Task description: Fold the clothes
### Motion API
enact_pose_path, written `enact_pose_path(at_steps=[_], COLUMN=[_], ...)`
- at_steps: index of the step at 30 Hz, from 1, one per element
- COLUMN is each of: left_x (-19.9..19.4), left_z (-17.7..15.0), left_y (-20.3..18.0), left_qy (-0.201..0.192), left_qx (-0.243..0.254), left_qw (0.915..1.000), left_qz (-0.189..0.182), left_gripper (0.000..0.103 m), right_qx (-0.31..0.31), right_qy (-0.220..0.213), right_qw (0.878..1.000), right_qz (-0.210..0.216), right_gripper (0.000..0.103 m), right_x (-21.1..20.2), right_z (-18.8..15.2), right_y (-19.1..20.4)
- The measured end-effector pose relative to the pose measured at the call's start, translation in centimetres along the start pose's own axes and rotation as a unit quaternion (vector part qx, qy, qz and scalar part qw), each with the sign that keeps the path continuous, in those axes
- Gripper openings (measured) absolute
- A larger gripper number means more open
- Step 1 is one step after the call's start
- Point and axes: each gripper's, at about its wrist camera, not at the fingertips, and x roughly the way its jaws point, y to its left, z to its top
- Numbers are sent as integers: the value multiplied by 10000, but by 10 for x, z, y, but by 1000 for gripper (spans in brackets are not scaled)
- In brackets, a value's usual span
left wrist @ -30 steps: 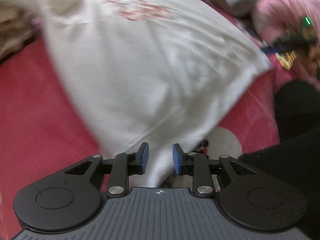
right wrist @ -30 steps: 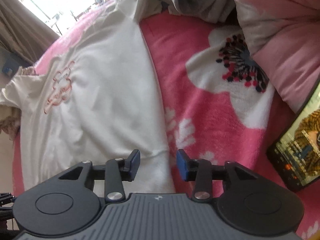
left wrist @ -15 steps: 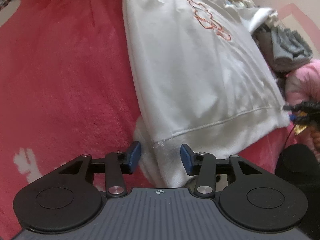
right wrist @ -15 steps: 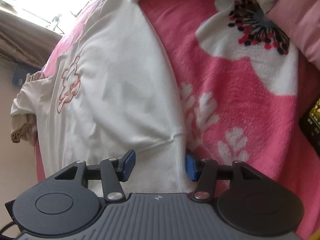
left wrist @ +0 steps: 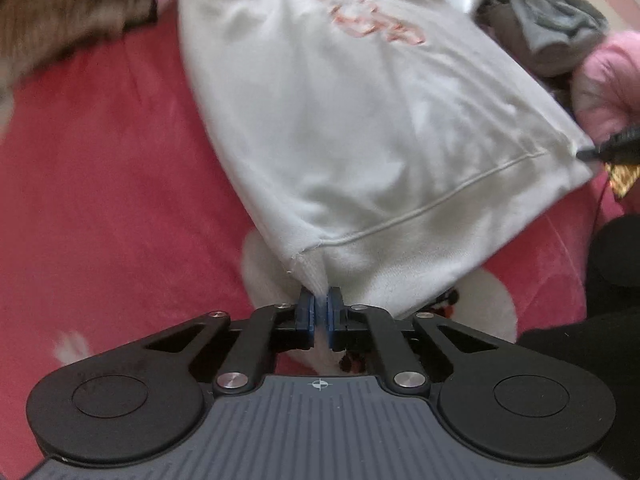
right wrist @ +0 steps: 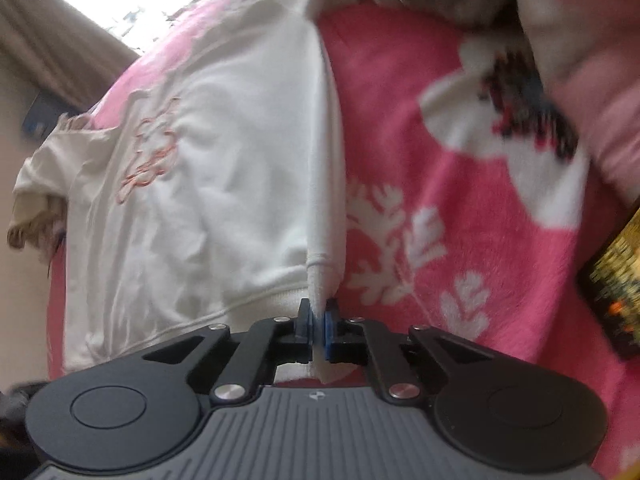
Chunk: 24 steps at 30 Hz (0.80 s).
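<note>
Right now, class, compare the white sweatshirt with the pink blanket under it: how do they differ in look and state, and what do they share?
The sweatshirt is white with one pink outline drawing; the blanket is pink with white flowers and leaves. The sweatshirt is pinched at both hem corners, by the left tool and the right tool, while nothing grips the blanket. The sweatshirt lies on top; the blanket lies beneath. Both are soft fabric, spread out.

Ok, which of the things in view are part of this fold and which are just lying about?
In the job:
- white sweatshirt, pinched at both hem corners
- left gripper, shut on one corner
- right gripper, shut on the other

Lying about:
- pink floral blanket underneath
- grey clothes
- pink garment
- phone, screen lit
</note>
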Motion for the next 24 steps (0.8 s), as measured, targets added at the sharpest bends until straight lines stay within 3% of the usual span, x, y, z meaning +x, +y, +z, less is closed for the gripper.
enact_pose_path(at_steps=[3,7,19,21,23,24], left_x=[-23,-33,19,20,15,11], left_z=[3,0,-20,-16,-19,-23], left_y=[-1,6,10,7,7,8], left_qy=[22,348,1001,1021,1080,1151], left_qx=[10,-12,265,443,566,577], left_qw=[10000,9993,9946,9938,9925,9917], left_qz=[-95,-136,-23,-41,-43,-30], left_gripper=[3,3,4,9,15,19], right_qx=[-148,-216,-314,-257,-256,-302], right_qy=[120,453,1046,1083,1061,1006], right_qw=[9998,9982,9916,9913,9910,9906], right_qz=[-85,-323,-692,-701,-771,-875], right_gripper=[4,3,5,12,33,35], right_x=[-16,-19,28,25,15,7], right_z=[-3,-14,-23,-21,-23,-25], right_y=[5,-1,-16,-19,-21,-20])
